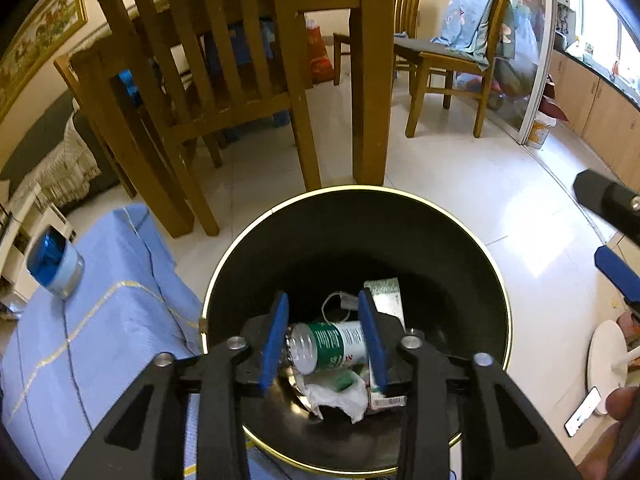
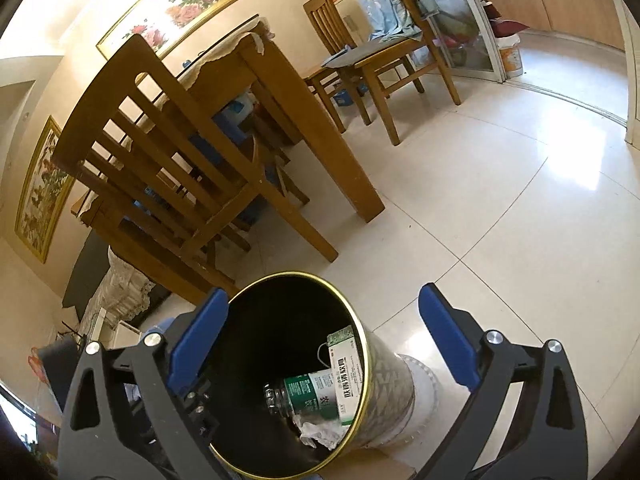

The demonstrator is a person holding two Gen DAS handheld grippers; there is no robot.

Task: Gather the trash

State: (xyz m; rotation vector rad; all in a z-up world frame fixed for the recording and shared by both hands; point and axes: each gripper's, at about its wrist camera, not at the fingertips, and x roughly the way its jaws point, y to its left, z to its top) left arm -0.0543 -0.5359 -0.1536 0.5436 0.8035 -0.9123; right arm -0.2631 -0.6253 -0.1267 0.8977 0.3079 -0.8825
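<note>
A black trash bin with a gold rim stands on the floor. Inside it lie a clear bottle with a green label, a green-and-white carton and crumpled white tissue. My left gripper hangs over the bin's mouth. Its blue pads stand apart and touch nothing; the bottle lies below them. My right gripper is wide open and empty, just in front of the bin. It also shows at the right edge of the left wrist view.
A wooden chair and a table leg stand just behind the bin. A blue cloth-covered surface with a blue tape roll lies to the left. A white round base and a phone sit at the right.
</note>
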